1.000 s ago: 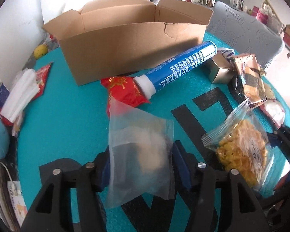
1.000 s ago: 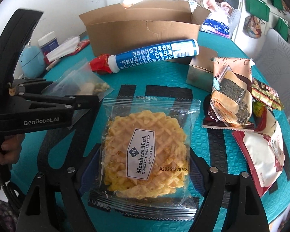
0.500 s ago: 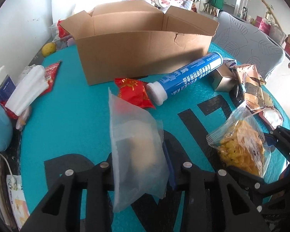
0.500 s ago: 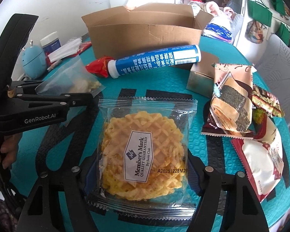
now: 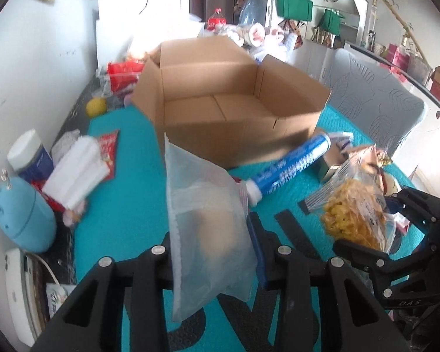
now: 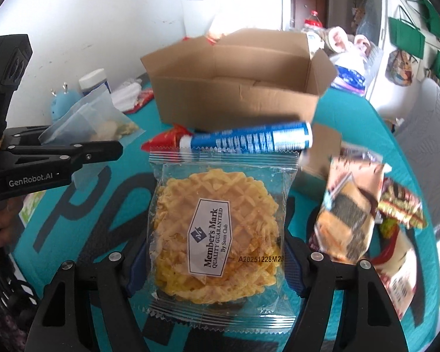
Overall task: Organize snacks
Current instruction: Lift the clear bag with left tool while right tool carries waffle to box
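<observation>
Each claw clamping a snack packet (image 6: 220, 228)

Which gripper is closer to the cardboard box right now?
Left, probably. The left gripper, holding the translucent bag, sits just short of the cardboard box. The right gripper, holding the waffle packet, hangs farther back, behind the blue tube.
</observation>
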Demonstrator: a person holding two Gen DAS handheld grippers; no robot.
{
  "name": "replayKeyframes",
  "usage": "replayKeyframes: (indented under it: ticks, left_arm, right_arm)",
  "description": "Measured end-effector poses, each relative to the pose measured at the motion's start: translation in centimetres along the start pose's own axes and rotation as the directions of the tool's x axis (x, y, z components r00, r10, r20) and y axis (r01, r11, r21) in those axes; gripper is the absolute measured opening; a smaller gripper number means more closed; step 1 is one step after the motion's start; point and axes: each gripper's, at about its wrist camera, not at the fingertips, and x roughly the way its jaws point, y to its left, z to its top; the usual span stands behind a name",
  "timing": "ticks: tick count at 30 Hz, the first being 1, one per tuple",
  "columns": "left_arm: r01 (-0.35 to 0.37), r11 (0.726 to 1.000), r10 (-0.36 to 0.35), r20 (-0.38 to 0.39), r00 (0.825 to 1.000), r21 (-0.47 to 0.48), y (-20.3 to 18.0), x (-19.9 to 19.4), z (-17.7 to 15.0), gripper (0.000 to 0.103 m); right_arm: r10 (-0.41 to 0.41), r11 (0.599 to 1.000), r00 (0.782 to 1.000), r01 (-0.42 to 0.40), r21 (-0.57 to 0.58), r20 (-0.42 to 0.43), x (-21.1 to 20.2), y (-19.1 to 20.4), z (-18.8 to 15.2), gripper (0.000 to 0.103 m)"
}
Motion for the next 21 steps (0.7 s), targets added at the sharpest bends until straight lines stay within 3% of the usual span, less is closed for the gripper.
replayKeyframes:
  ticks: [3, 11, 21]
  left_arm:
    - [0.001, 1.0, -0.001, 0.044, 0.999, 0.016, -0.1, -0.6, 1.5, 0.035]
    - [-0.032, 0.997, 0.022, 0.134, 0.991, 0.076, -0.4, -2.4, 5.5, 0.035]
    - [-0.022, 0.995, -0.006, 0.285, 0.958, 0.095, -1.1, -4.3, 11.1, 0.035]
  right_arm:
    - [0.027, 1.0, 0.999, -0.027, 0.01, 0.035, -0.4, -0.2, 1.4, 0.074]
    - [0.0, 1.0, 0.994, 0.002, -0.017, 0.113, -2.0, -0.7, 5.5, 0.074]
    - [0.01, 0.999, 0.979, 0.0, -0.047, 0.203, -3.4, -1.9, 11.6, 0.074]
